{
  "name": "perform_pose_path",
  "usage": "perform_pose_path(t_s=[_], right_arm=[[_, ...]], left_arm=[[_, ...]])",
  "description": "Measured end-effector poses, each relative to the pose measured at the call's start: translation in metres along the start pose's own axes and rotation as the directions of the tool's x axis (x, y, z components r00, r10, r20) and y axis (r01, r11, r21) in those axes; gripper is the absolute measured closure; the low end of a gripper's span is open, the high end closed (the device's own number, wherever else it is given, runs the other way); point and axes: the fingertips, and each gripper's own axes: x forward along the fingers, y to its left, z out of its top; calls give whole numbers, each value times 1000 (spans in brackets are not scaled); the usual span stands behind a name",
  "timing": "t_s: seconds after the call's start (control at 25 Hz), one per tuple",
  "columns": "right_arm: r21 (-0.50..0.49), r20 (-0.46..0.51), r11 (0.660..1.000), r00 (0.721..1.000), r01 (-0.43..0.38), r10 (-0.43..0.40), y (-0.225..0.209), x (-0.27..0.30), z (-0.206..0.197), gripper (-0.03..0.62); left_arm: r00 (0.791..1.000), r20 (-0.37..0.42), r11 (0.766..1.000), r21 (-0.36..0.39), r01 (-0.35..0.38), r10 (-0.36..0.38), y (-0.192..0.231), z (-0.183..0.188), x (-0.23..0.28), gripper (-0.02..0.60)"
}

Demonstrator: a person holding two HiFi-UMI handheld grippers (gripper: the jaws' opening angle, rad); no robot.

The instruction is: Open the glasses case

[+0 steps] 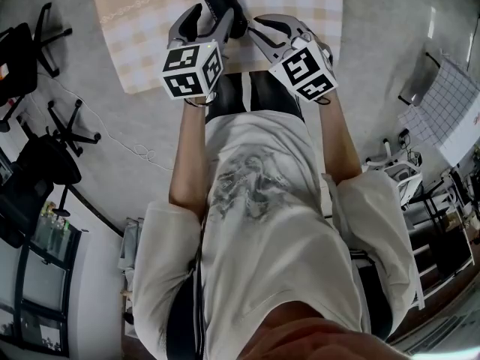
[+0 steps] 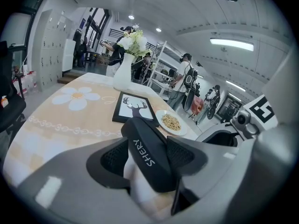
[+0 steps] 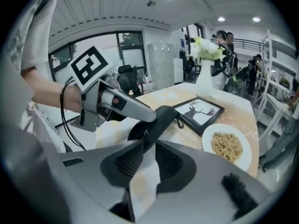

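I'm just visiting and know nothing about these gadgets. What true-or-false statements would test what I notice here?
1. The black glasses case sits between the left gripper's jaws. True.
2. The plate is empty. False: it holds a heap of grain-like food.
3. The framed picture shows a deer. True.
4. The vase holds red flowers. False: the flowers are white.

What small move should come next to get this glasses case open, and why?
Probably draw the right gripper along the case's seam, taking the zip pull with it. The left gripper clamps the glasses case across its body, the right one's fingers appear to pinch the zip pull at the case's end, and the case looks closed.
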Motion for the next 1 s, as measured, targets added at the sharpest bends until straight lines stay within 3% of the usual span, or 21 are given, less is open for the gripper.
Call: perform_pose_path(t_s=[0.08, 0.36, 0.48, 0.88, 1.0], right_arm=[[-68, -26, 998, 1000, -15, 13, 0, 4, 1, 505], [-169, -28, 977, 992, -126, 123, 3, 10, 9, 507], [-200, -42, 964, 985, -174, 169, 8, 12, 10, 553], [-189, -59, 966, 984, -177, 169, 14, 11, 16, 565], [-133, -34, 974, 983, -185, 182, 18, 12, 18, 568]], left_arm=[[1000, 0, 1000, -4, -1, 1, 0, 0, 0, 314], [1000, 4, 1000, -16, 4, -4, -1, 1, 0, 316], [1000, 7, 1000, -24, 4, -4, 0, 0, -1, 318], [999, 30, 1000, -10, 16, -16, 1, 1, -6, 333], [998, 54, 1000, 9, 28, -29, 0, 1, -14, 345]])
